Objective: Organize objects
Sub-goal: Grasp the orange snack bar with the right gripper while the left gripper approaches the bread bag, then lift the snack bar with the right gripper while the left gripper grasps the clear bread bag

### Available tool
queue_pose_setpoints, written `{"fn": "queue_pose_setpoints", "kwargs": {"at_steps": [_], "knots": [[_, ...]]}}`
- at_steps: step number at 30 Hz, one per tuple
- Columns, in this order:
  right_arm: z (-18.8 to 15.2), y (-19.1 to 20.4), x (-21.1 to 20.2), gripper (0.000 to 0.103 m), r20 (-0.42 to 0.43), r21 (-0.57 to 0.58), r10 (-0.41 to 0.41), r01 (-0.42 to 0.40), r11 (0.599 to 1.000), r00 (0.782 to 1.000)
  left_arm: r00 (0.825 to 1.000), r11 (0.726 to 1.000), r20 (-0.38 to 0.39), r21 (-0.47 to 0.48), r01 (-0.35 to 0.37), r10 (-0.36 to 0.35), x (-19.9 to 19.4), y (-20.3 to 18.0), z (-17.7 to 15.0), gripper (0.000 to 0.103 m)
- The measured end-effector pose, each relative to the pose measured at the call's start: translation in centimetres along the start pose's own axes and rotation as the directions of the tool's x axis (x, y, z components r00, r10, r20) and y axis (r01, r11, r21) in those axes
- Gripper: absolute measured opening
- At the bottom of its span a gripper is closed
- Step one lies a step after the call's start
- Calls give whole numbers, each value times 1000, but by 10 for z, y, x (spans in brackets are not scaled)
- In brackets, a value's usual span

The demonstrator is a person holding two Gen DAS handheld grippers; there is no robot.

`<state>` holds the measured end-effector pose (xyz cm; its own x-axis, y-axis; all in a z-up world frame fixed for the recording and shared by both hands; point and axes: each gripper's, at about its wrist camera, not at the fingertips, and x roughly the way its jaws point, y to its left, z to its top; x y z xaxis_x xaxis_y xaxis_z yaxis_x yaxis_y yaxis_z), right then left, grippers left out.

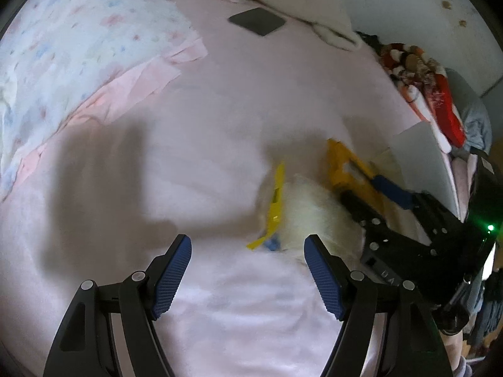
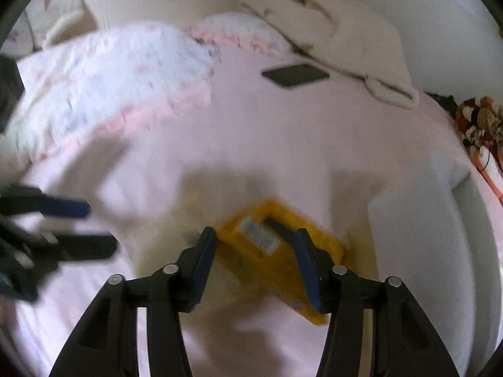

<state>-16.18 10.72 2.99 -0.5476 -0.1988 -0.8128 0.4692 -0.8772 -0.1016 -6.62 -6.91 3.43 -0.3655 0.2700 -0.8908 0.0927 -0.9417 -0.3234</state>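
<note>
Right tongs (image 2: 256, 262) grip a yellow box (image 2: 276, 245) between both blue pads, near the right edge of the bed (image 2: 251, 132); the frame is blurred. Left tongs (image 1: 248, 270) gape wide, holding nothing, over bare pink sheet. Just ahead of them lie a white fluffy item (image 1: 314, 213) and a yellow clip (image 1: 275, 204), touching. A dark flat pad (image 1: 257, 21) sits well apart, near the far edge. A floral quilt (image 1: 78, 47) bounds the left side. Open sheet lies between.
</note>
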Motion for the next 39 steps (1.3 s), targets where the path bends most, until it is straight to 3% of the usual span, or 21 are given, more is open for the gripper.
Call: {"fn": "queue_pose_setpoints", "kwargs": {"at_steps": [5, 8, 10, 12, 13, 16, 22, 25, 32, 39], "knots": [[-10, -1, 7, 56, 38, -57, -50, 53, 997, 998, 1000, 1000, -14, 4, -11, 11, 8, -2, -6, 72], [-8, 0, 8, 49, 50, -41, -58, 60, 997, 997, 1000, 999, -17, 43, -22, 22, 11, -9, -8, 72], [-5, 3, 5, 37, 64, -21, -61, 62, 998, 996, 999, 997, -8, 68, -40, 41, 11, -14, -9, 72], [-1, 8, -2, 3, 100, 1, -44, 45, 999, 994, 999, 997, -5, 65, -40, 41, 10, -15, -9, 72], [1, 10, -5, 1, 118, 15, -29, 27, 1000, 993, 999, 998, -3, 58, -34, 34, 9, -14, -9, 72], [8, 21, -11, 0, 154, 15, 23, -26, 1000, 988, 999, 999, 21, 28, -34, 33, 7, -9, -5, 69], [15, 24, -14, 0, 149, 10, 47, -49, 999, 988, 998, 1000, 58, -15, -19, 20, 8, -6, -1, 69], [15, 22, -16, 0, 142, 17, 63, -66, 998, 988, 997, 999, 73, -9, -32, 32, 8, -11, 0, 69], [21, 8, -21, 0, 150, 79, 119, -131, 988, 982, 994, 1000, 101, 7, 31, -31, 12, -17, 5, 69], [24, -4, -22, 0, 161, 103, 129, -147, 984, 978, 995, 998, 90, 54, 41, -46, 16, -26, 2, 69]]}}
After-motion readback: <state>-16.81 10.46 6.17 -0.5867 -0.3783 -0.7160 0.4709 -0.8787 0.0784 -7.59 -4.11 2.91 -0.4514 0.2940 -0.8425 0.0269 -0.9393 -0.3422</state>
